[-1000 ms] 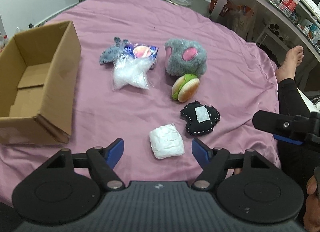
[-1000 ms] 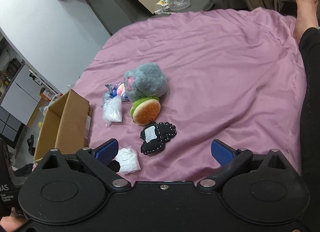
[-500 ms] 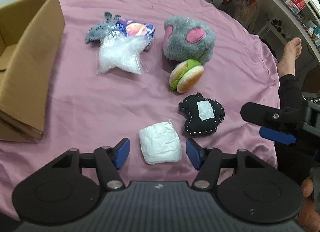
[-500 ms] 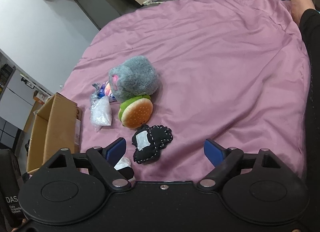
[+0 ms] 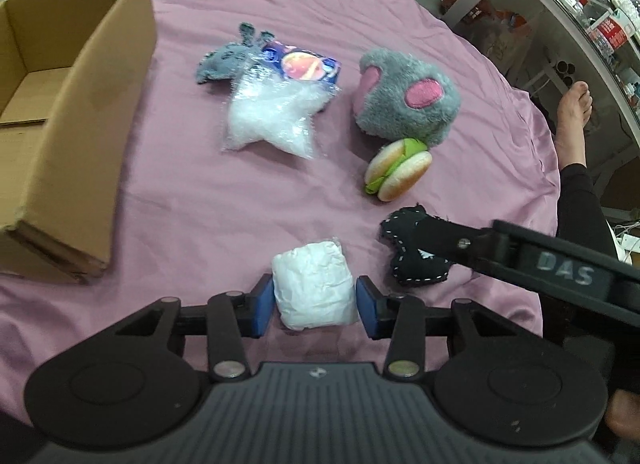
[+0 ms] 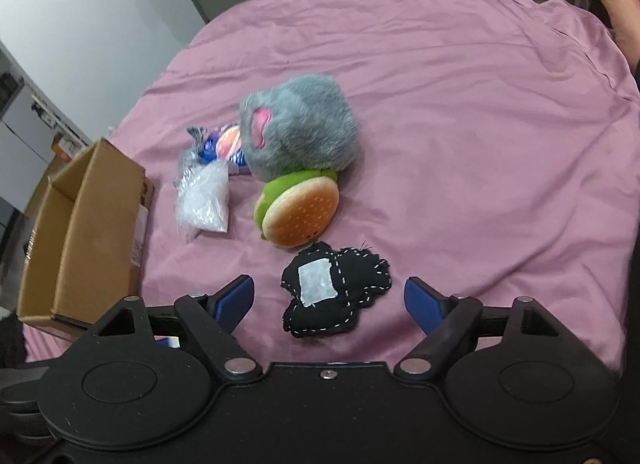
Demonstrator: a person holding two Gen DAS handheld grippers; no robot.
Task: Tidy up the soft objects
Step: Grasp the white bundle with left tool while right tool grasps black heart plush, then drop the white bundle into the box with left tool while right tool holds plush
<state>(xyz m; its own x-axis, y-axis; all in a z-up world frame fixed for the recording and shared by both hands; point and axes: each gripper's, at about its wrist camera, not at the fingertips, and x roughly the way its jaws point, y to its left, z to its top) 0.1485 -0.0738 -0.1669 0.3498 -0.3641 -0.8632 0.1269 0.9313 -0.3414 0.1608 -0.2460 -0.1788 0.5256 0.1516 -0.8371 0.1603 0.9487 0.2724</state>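
Pink-sheeted bed (image 5: 192, 200); cardboard box (image 5: 68, 112) at its left edge, cluttered shelves (image 5: 592, 24) beyond. Left hand-held gripper (image 5: 315, 306) pinches white bundle (image 5: 314, 290); right hand-held gripper (image 6: 329, 302) spread wide around black pillow (image 6: 334, 294).

Home: pink bedsheet (image 6: 460, 112), cluttered shelves (image 5: 592, 20)

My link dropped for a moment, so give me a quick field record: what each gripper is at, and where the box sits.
left gripper: fingers either side of the white crinkled plastic packet, close against it; grip unconfirmed
right gripper: open, black hand-stitched fabric pad between its fingers, untouched
open brown cardboard box: left of the toys, upright
surface: pink bedsheet
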